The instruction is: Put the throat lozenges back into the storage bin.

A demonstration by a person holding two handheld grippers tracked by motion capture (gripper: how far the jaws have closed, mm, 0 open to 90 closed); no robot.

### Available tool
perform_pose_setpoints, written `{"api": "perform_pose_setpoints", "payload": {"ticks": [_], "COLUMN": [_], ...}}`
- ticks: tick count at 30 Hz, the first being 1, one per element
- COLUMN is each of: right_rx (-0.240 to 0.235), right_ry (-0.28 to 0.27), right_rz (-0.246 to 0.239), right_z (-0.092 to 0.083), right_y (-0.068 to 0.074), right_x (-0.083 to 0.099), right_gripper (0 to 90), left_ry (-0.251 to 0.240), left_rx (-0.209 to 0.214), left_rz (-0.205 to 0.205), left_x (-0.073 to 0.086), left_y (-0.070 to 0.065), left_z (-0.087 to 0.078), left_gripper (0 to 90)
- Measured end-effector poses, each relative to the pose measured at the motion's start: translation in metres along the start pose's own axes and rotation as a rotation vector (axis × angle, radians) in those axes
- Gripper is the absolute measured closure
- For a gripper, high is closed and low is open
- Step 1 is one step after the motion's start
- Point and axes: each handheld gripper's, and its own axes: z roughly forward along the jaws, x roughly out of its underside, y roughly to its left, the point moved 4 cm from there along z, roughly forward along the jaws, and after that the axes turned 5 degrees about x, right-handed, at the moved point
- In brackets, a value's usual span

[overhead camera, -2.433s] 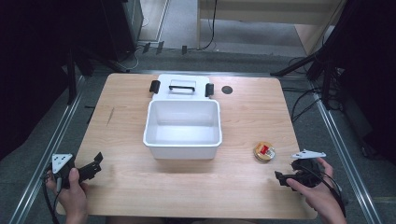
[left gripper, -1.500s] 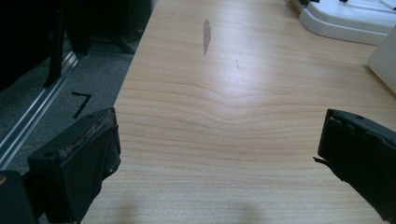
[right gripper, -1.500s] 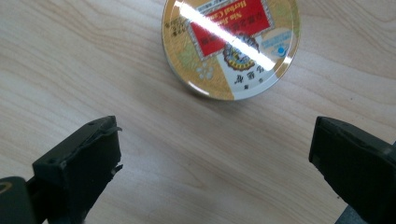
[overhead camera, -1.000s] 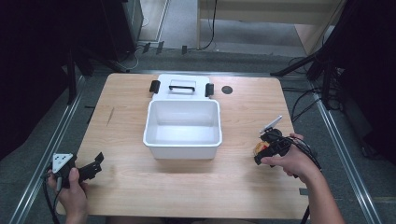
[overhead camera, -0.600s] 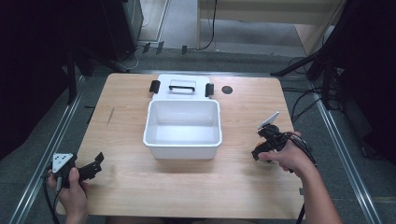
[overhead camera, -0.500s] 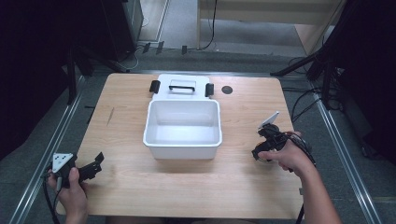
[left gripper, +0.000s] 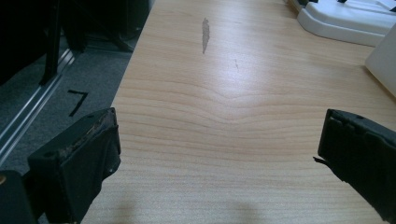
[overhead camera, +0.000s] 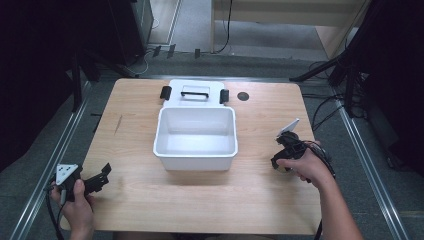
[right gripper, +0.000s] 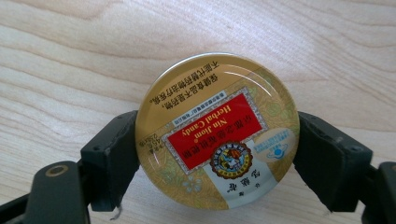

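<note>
right gripper (right gripper: pixel 217 161) | closed on round candy tin (right gripper: pixel 217 130) | wooden table (right gripper: pixel 70 60) beneath

High view: table (overhead camera: pixel 210 210) seen from above the person's side, facing forward and down, whole top taken in. Left gripper view: low over the table's wood, looking along it toward the white bin (left gripper: pixel 384 60), which is shared with the high view. Right gripper view: aimed down at the wood, very close.

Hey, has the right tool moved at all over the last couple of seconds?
Yes. The right tool has moved up from the table's near right corner, toward the white bin, and now has its jaws around the candy tin.
</note>
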Motion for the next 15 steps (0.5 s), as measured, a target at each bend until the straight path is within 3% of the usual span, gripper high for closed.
{"api": "perform_pose_setpoints", "payload": {"ticks": [15], "right_rx": [-0.026], "right_ry": [-0.076], "right_rz": [-0.006], "right_z": [-0.018], "right_y": [-0.001], "right_x": [-0.004], "right_gripper": [21.0], "left_ry": [0.0], "left_rx": [-0.001], "left_rz": [0.002], "left_x": [0.0], "left_y": [0.0], "left_z": [0.0], "left_gripper": [0.0]}}
